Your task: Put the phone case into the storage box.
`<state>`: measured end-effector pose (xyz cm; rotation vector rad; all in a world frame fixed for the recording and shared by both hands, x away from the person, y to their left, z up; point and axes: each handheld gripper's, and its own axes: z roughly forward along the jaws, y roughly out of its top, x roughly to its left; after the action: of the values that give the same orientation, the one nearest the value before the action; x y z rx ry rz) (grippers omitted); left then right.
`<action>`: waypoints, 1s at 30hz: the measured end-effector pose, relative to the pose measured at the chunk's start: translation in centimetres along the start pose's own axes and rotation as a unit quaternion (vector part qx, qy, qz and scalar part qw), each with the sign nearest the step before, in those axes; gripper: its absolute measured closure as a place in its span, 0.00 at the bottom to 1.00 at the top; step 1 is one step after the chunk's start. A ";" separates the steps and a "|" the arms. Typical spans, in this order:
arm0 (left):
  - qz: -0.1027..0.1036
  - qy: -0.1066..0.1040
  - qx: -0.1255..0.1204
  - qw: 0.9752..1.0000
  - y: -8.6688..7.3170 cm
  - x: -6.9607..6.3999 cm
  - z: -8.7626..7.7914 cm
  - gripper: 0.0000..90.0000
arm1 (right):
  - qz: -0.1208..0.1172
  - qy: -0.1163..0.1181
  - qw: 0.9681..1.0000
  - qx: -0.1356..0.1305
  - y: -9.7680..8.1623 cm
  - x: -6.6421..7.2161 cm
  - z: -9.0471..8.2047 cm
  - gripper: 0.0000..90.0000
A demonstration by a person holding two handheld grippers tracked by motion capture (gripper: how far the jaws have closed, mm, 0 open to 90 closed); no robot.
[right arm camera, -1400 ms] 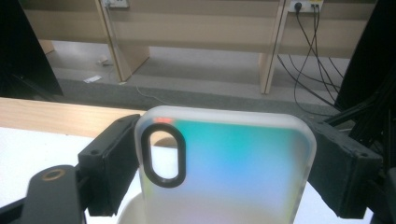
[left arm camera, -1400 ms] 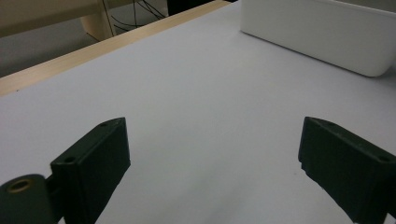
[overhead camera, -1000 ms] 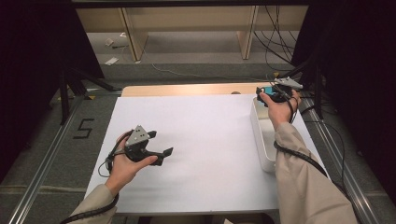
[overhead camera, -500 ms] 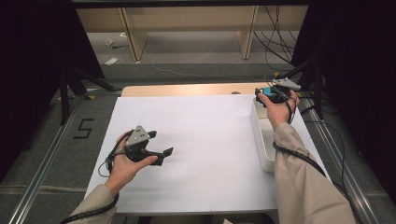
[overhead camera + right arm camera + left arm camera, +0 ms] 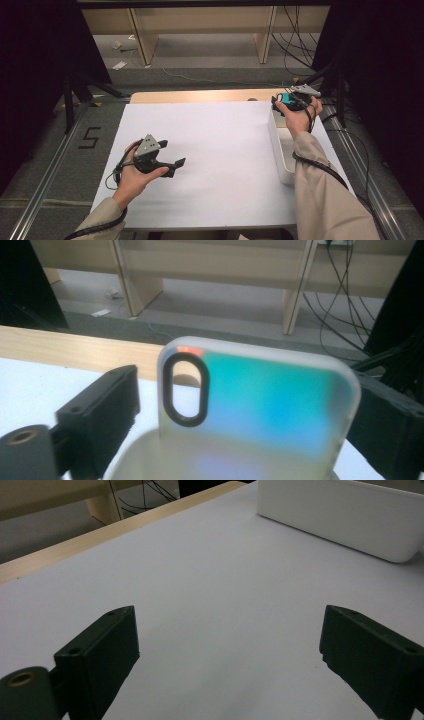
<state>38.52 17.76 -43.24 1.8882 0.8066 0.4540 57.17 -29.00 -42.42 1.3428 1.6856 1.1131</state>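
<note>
The phone (image 5: 255, 405), seen in the right gripper view, stands upright between the 2 black jaws of the right gripper (image 5: 240, 415); its lower edge is lost behind a blurred white rim, and its teal back is out of focus. A clear gap shows on the left jaw's side; the right jaw lies against or just behind the case edge, and I cannot tell whether it presses. Those jaws have just been opening, with the phone between them. In the high view the right gripper (image 5: 286, 102) sits at 2 o'clock on the table, over the far end of the white bin (image 5: 281, 150), the phone a small teal patch there. The bin's inside is mostly hidden by the forearm.

Against the earlier pictures, both hands and the bin lie where they were.

The left gripper (image 5: 172, 165), at 8 o'clock, hovers low over the sheet with jaws wide apart and nothing between them.

A white sheet (image 5: 215, 160) covers the table, whose wooden edge (image 5: 200, 96) shows at 12 o'clock. Beyond stand wooden legs (image 5: 142, 42) and loose cables (image 5: 295, 35) on a grey floor, with dark curtains at each side.
</note>
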 end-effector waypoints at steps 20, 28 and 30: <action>0.001 0.001 0.000 1.000 0.0 -0.1 0.0 0.09 | 0.014 0.001 1.000 -0.008 0.3 -0.2 -1.2 0.03; 0.001 0.002 0.000 1.000 0.0 0.0 0.0 0.09 | 0.013 0.005 1.000 -0.010 0.4 0.0 -2.5 0.05; 0.001 0.002 0.000 1.000 0.1 0.0 -0.1 0.09 | 0.014 0.009 1.000 -0.010 0.3 0.1 -2.9 0.05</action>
<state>38.49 17.76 -43.16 1.8887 0.8081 0.4600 54.65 -29.48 -41.06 1.3515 1.6699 1.1586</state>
